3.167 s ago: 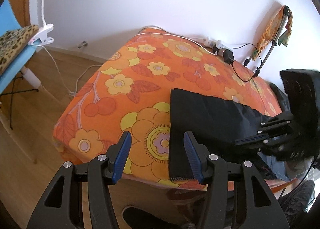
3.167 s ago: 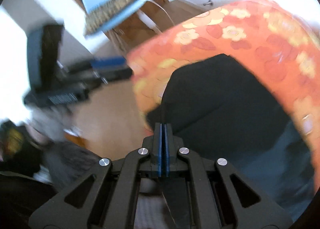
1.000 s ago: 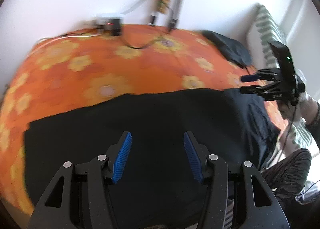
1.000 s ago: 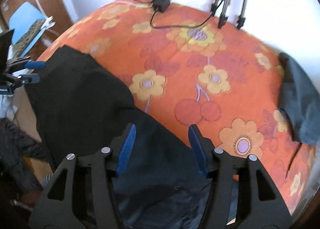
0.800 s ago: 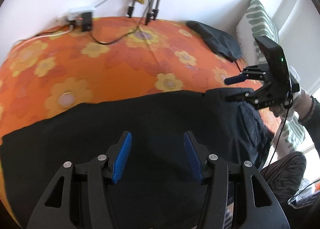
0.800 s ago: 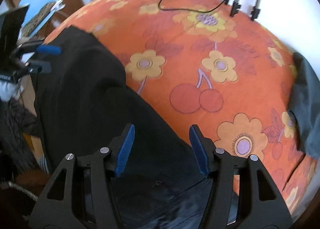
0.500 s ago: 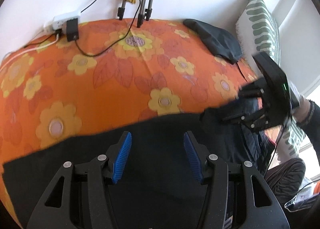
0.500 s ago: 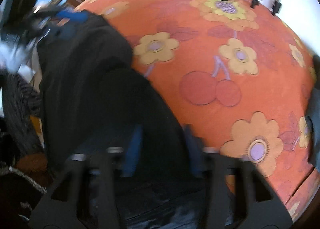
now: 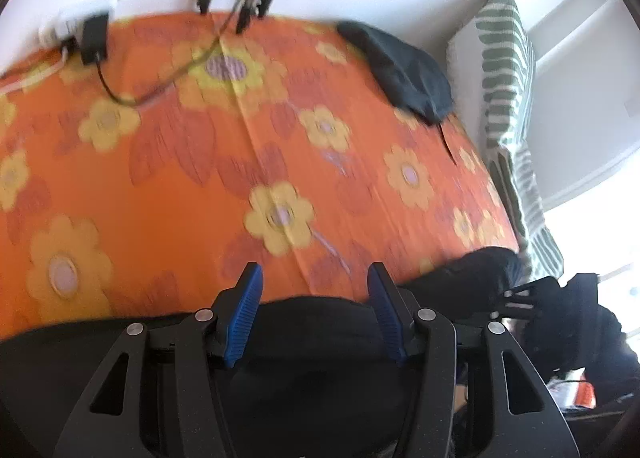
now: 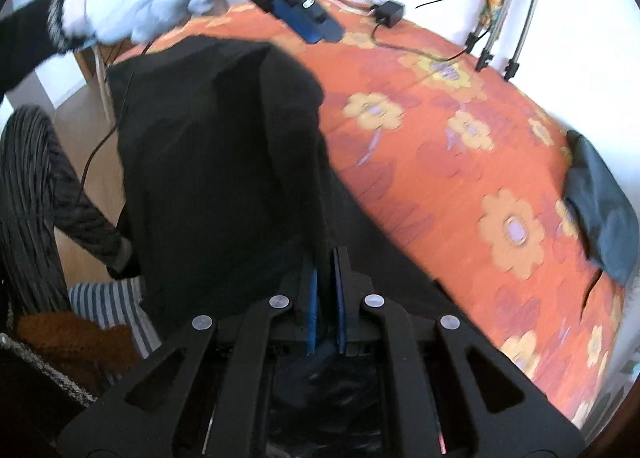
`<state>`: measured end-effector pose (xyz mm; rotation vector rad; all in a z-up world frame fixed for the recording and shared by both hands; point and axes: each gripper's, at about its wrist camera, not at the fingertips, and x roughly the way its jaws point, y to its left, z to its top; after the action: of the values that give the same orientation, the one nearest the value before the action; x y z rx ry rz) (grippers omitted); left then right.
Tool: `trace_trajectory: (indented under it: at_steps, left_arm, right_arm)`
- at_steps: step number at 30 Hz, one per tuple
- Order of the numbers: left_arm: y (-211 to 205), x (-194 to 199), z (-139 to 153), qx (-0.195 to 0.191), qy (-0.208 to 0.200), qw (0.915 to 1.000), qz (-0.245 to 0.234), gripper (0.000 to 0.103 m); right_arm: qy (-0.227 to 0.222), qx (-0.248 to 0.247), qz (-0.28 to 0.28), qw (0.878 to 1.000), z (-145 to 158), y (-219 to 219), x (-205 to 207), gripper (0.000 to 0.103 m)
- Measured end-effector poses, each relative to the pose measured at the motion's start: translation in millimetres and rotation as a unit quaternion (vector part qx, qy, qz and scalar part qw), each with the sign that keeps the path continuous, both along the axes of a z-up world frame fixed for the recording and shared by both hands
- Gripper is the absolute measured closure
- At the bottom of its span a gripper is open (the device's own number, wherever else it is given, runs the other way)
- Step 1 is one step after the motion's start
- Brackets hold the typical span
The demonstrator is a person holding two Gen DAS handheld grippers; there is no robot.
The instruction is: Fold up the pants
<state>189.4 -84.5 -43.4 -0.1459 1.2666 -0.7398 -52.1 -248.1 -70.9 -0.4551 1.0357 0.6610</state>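
Black pants (image 10: 224, 162) drape off the orange bed (image 10: 460, 162) – right gripper (image 10: 325, 298) jaws closing on a raised fabric edge to carry the fold, left gripper (image 9: 314, 310) jaws spread, empty above them.

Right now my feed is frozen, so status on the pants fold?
Right gripper closing, black pants between its fingers. Left gripper open, empty, above the pants. Charger cable well clear on the bedspread.

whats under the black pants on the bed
Under the black pants only the orange flowered bedspread shows around their edge. The closing right gripper has a fold of pants between its pads. Anything beneath the cloth itself is covered.
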Motion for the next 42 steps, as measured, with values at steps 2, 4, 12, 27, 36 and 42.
trace_trajectory:
  at_steps: [2, 4, 12, 27, 36, 42]
  left_arm:
    - [-0.2, -9.0, -4.4, -0.008, 0.020, 0.9998, -0.005, 0.049]
    - [-4.2, -20.5, -9.7, -0.008, 0.034, 0.9992, -0.018, 0.049]
    - [-20.0, -41.9, 0.5, 0.023, 0.005, 0.9985, -0.048, 0.049]
    - [4.7, -100.0, -53.3, 0.037, 0.078, 0.9935, -0.074, 0.049]
    - [7.7, -86.0, -14.0, 0.015, 0.028, 0.9975, -0.063, 0.049]
    - [-11.3, -51.7, 7.5, 0.031, -0.021, 0.9972, -0.065, 0.049]
  right_arm:
    - [0.003, -0.006, 0.000, 1.000, -7.5, 2.2, -7.2, 0.095]
    - [0.004, -0.011, 0.001, 1.000, -13.0, 4.1, -12.6, 0.095]
    - [-0.029, -0.056, 0.040, 0.997, -24.1, 20.3, -41.2, 0.093]
    - [-0.062, -0.095, 0.037, 0.993, -15.3, 3.4, -57.7, 0.081]
    - [-0.039, -0.097, 0.023, 0.994, -22.4, -4.1, -48.3, 0.074]
    - [-0.044, -0.106, 0.052, 0.992, -30.0, 9.9, -62.6, 0.074]
